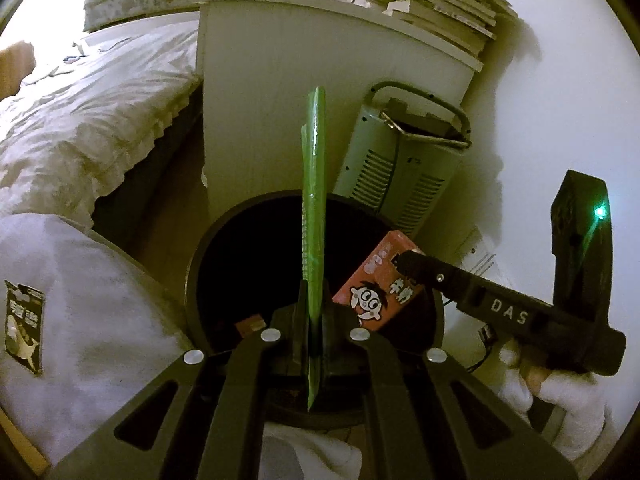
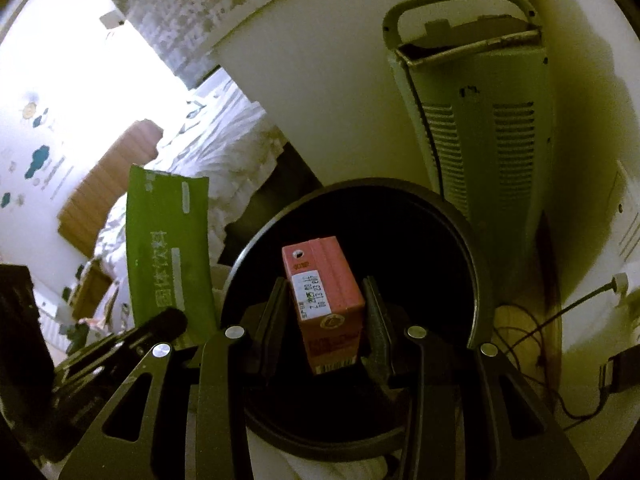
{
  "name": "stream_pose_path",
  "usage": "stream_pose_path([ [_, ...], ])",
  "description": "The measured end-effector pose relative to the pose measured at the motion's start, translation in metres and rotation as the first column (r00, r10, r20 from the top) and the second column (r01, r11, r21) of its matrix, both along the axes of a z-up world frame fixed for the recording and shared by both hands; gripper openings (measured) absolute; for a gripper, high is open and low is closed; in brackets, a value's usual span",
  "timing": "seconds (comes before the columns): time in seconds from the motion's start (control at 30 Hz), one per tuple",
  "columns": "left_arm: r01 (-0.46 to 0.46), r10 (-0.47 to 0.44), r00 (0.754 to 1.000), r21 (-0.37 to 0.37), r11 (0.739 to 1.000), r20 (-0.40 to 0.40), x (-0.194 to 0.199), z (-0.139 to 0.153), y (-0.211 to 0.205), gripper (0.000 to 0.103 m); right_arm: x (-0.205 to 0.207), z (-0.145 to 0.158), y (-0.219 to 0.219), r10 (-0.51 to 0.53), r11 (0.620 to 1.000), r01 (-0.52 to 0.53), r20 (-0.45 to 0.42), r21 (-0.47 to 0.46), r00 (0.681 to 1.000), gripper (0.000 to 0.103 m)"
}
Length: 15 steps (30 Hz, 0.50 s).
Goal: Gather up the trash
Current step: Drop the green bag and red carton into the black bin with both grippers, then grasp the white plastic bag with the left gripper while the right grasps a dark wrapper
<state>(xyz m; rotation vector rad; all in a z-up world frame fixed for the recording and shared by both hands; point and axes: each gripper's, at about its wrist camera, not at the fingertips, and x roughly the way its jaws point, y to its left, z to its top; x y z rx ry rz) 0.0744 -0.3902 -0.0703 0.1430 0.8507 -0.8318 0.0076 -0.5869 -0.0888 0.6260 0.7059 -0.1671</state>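
My left gripper (image 1: 314,320) is shut on a flat green packet (image 1: 314,200), held edge-on above the round black bin (image 1: 200,264). The packet's printed face shows in the right wrist view (image 2: 168,256). My right gripper (image 2: 326,300) is shut on a red milk carton (image 2: 326,300), held upright over the bin's dark opening; the bin's rim shows in that view too (image 2: 478,280). In the left wrist view the carton (image 1: 376,284) with its cartoon face hangs over the bin's right side, pinched by the right gripper's fingers (image 1: 416,264). A small brown item lies inside the bin (image 1: 250,325).
A white cabinet (image 1: 280,92) stands behind the bin, with stacked books (image 1: 432,4) on top. A pale green heater (image 1: 400,156) leans beside it. A bed (image 1: 80,120) lies to the left. A dark wrapper (image 1: 23,326) lies on white fabric. Cables (image 2: 532,344) trail on the floor.
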Motion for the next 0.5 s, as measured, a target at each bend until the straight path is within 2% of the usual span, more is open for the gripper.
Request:
stream_pose_path([
  [0.03,-0.003,0.003,1.000,0.004,1.000,0.001,0.000,0.001,-0.001,0.007,0.001,-0.001,0.001,0.005,1.000,-0.005,-0.002,0.006,1.000,0.042],
  [0.07,-0.004,0.004,1.000,0.006,1.000,0.002,-0.001,0.002,-0.001,0.008,0.001,-0.001,0.002,0.004,1.000,-0.004,-0.005,0.006,1.000,0.055],
  [0.13,-0.003,0.003,1.000,0.011,1.000,0.012,-0.003,0.005,-0.001,0.008,-0.001,0.002,0.003,0.001,1.000,-0.001,0.012,0.012,1.000,0.065],
  [0.2,-0.006,0.006,1.000,0.016,1.000,0.025,-0.005,0.008,0.001,0.012,-0.002,0.005,0.005,0.009,1.000,-0.009,0.019,0.005,1.000,0.065],
  [0.27,-0.013,0.013,0.999,0.011,1.000,0.038,-0.008,0.012,0.004,0.029,-0.003,0.009,0.008,0.014,1.000,-0.013,0.026,-0.008,1.000,0.065],
  [0.3,-0.023,0.022,0.998,0.004,1.000,0.053,-0.010,0.016,0.007,0.046,-0.003,0.012,0.011,0.017,1.000,-0.017,0.036,-0.007,0.999,0.065],
  [0.33,-0.030,0.031,0.997,-0.004,1.000,0.068,-0.011,0.020,0.010,0.057,-0.004,0.014,0.012,0.020,1.000,-0.020,0.044,-0.008,0.999,0.065],
  [0.5,-0.052,0.056,0.991,-0.036,0.998,0.119,-0.018,0.041,0.025,0.061,-0.001,0.027,0.019,0.043,0.999,-0.042,0.067,-0.020,0.997,0.065],
])
